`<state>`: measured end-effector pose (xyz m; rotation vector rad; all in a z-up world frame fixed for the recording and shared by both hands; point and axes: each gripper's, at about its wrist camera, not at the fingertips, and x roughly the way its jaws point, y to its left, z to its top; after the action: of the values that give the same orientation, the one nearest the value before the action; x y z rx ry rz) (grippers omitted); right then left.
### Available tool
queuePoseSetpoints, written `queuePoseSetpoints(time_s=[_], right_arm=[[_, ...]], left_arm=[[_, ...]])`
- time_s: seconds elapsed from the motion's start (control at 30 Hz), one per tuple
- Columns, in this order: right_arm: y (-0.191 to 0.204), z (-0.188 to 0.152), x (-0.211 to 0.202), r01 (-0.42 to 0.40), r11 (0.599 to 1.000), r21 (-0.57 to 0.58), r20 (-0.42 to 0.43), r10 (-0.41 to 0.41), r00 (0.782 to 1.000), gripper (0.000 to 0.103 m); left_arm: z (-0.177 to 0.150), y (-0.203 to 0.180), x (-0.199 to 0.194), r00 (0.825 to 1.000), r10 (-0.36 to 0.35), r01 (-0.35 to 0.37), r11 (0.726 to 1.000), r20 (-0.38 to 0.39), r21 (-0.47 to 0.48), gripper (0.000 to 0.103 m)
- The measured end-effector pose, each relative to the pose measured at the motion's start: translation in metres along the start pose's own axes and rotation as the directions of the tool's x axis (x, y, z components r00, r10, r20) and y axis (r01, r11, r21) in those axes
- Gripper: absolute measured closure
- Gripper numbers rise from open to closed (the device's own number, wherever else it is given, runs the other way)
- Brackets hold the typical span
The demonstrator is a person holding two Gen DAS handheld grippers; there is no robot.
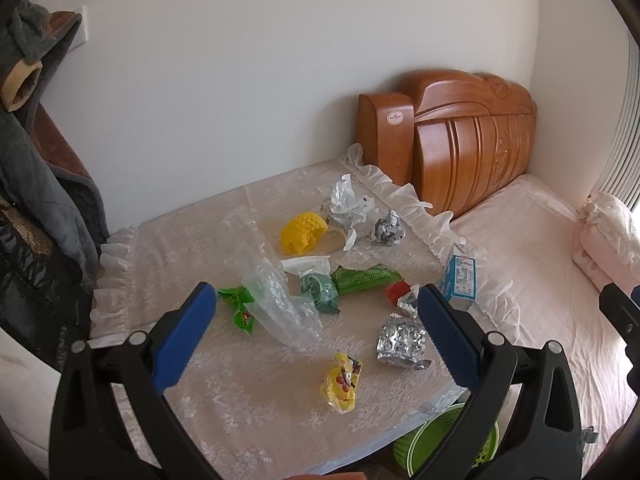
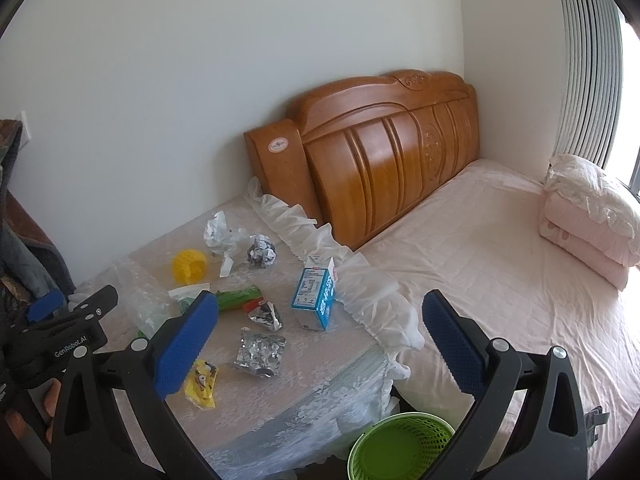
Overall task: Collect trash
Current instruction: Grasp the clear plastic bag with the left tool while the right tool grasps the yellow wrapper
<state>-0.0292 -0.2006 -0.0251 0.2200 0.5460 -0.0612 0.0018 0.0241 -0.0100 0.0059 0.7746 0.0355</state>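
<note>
Trash lies on a lace-covered bedside table [image 1: 224,392] [image 2: 312,384]: a yellow snack wrapper [image 1: 342,384] [image 2: 201,384], silver foil packets [image 1: 400,340] [image 2: 260,352], a blue milk carton [image 1: 460,278] [image 2: 316,296], green wrappers [image 1: 366,278], clear plastic [image 1: 276,304], a yellow foam net [image 1: 300,232] [image 2: 188,266], crumpled paper [image 1: 348,204] [image 2: 260,252]. A green basket [image 2: 400,446] [image 1: 444,440] stands on the floor beside the table. My left gripper [image 1: 316,300] is open above the trash. My right gripper [image 2: 320,312] is open, above the table's right edge. Both are empty.
A bed with a pink sheet [image 2: 500,264] and a wooden headboard [image 2: 380,152] lies to the right, with folded pink bedding [image 2: 588,216] at its far side. Grey clothing [image 1: 36,184] hangs at the left. A white wall is behind.
</note>
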Motion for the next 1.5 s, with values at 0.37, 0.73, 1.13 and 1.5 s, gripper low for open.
queuePoseSetpoints(time_s=[0.37, 0.73, 1.13, 1.5], right_arm=[[0.016, -0.006, 0.009, -0.039, 0.999, -0.027, -0.029, 0.038, 0.999, 0.002], [0.031, -0.051, 0.068, -0.106, 0.993, -0.057, -0.163, 0.095, 0.982, 0.002], [0.079, -0.112, 0.109, -0.258, 0.962, -0.092, -0.285, 0.223, 0.932, 0.002], [0.158, -0.150, 0.165, -0.222, 0.966, -0.132, -0.341, 0.166, 0.925, 0.026]], left_arm=[[-0.012, 0.020, 0.010, 0.998, 0.044, -0.044, 0.999, -0.041, -0.009, 0.006], [-0.070, 0.065, 0.062, 0.977, -0.040, 0.042, 0.999, -0.209, 0.004, 0.006], [-0.104, 0.100, 0.090, 0.952, -0.043, 0.045, 0.999, -0.305, -0.001, 0.010], [-0.012, 0.097, 0.117, 0.969, -0.143, 0.148, 0.989, -0.200, 0.009, 0.010]])
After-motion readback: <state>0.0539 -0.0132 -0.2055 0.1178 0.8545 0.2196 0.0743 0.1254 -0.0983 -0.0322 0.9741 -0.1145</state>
